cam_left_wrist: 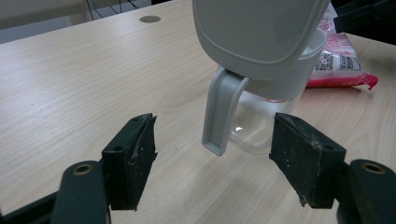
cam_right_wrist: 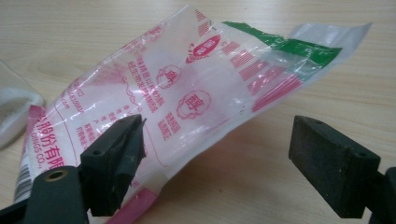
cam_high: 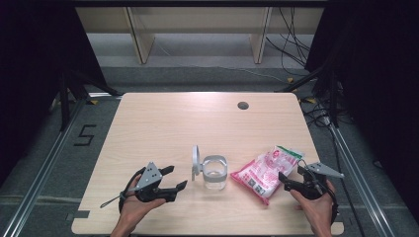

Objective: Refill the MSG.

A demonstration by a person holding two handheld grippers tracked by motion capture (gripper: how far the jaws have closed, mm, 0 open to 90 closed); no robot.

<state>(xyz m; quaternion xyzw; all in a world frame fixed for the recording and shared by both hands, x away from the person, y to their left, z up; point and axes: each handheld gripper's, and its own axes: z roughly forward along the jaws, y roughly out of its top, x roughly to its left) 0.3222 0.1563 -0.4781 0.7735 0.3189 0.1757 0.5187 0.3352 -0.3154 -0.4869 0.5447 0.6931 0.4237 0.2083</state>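
Note:
A clear jar stands near the table's front middle, its grey lid flipped up on its left side. In the left gripper view the lid looms over the jar, and a grey handle hangs down just beyond the jaws. My left gripper is open and points at that handle without touching it. A pink-and-white plastic bag with a green top lies right of the jar. My right gripper stands open at the bag's near edge, its pads not pressing on it.
The light wooden table has a round cable hole at the back right. Beyond the far edge stand wooden furniture legs, with cables on the floor. A "5" mark sits on the floor at the left.

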